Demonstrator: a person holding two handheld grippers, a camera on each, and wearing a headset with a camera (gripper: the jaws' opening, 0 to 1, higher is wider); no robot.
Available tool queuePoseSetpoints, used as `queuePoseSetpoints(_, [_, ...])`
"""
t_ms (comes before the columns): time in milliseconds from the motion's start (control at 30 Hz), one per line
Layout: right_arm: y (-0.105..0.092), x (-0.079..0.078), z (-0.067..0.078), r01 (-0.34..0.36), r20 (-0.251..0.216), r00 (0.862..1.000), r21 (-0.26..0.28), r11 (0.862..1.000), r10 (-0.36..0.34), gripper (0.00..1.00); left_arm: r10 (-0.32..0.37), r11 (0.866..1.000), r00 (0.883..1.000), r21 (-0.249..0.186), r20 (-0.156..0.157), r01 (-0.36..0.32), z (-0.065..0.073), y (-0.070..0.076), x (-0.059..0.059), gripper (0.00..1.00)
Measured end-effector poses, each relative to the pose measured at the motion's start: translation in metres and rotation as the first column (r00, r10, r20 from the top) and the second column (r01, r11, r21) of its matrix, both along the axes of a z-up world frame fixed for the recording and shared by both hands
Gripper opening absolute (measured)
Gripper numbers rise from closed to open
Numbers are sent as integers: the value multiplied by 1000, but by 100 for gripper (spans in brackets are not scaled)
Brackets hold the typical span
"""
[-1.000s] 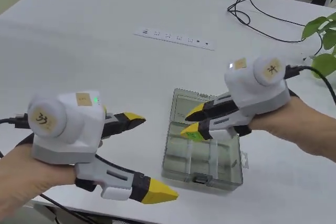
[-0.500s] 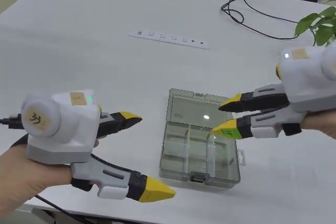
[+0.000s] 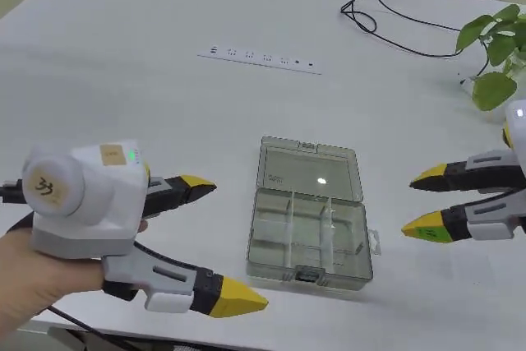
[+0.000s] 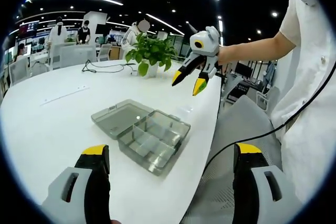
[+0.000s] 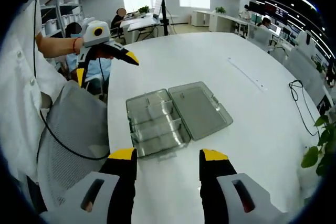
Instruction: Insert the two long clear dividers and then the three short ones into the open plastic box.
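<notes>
We note the plastic box (image 3: 308,236) on the white table (image 3: 123,96), near its near edge, with the lid folded flat on the far side. Clear dividers (image 3: 327,232) stand inside the tray and split it into compartments; we cannot count them reliably.

The left gripper (image 3: 234,244) is held to the near left of the box, above the table edge. Its fingers are spread wide with nothing between them, tips pointing right towards the box.

The right gripper (image 3: 411,203) is held to the right of the box, clear of it. Its fingers are parted and empty, tips pointing left.

Neither gripper touches the box.

A power strip (image 3: 259,58) lies flat at mid-table, well beyond the box. A black cable (image 3: 386,14) loops at the far right, and a green plant (image 3: 493,55) stands at the right edge.
</notes>
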State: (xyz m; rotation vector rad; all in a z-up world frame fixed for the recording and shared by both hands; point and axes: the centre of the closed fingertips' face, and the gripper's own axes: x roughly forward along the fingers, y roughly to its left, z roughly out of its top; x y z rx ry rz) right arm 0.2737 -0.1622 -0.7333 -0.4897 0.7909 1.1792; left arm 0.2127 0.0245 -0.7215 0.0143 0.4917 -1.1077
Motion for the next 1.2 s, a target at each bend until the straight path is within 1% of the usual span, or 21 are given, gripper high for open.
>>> queuePoseSetpoints(100, [-10,-3,-7,0,-10,1000,-25,1000,0,53,0,1000,1000,1,-2,0,0,1,0,100])
queuePoseSetpoints(267, [-26,-5,-22,-7,-15,1000,-84,996,6,57,-6,1000,1000,2,-3,6,0,0,0,100])
queuePoseSetpoints(400, [-38,-5,-38,-34,-20,999,-149,988,31,58,-10,1000,1000,3,-3,10,0,-1,1,100])
queuePoseSetpoints(433, [-42,-5,-43,-46,-21,999,-170,984,43,58,-11,1000,1000,3,-3,11,0,-1,2,100])
queuePoseSetpoints(467, [-43,-5,-44,-49,-22,999,-177,983,46,58,-11,1000,1000,2,-4,11,0,-1,2,100])
queuePoseSetpoints(567, [-52,-4,-58,-75,-26,997,-231,970,71,57,-13,1000,1000,3,-6,13,0,-2,2,100])
queuePoseSetpoints(667, [-58,-3,-68,-90,-30,996,-265,960,85,57,-12,1000,1000,0,-9,12,0,-2,2,100])
queuePoseSetpoints(767, [-64,-2,-77,-108,-38,994,-302,947,101,56,-12,1000,1000,2,-12,12,-1,-2,3,100])
queuePoseSetpoints(800, [-67,-2,-82,-121,-39,993,-320,940,114,55,-11,1000,1000,0,-13,11,-1,-2,3,100])
queuePoseSetpoints(833, [-68,-2,-85,-126,-41,992,-330,936,119,54,-11,1000,1000,0,-14,11,-1,-2,3,100])
queuePoseSetpoints(867, [-70,-2,-89,-133,-47,991,-346,929,125,54,-10,1000,1000,0,-14,10,-2,-1,3,100])
queuePoseSetpoints(967, [-74,-2,-99,-158,-56,988,-378,912,147,52,-8,1000,1000,-1,-18,8,-2,-1,4,100])
queuePoseSetpoints(1100, [-76,-3,-107,-169,-71,986,-392,904,154,50,-5,1000,1000,-2,-21,5,-4,0,4,100])
queuePoseSetpoints(1200, [-78,-1,-112,-185,-71,983,-416,890,171,49,-4,1000,1000,-3,-23,4,-4,0,4,100])
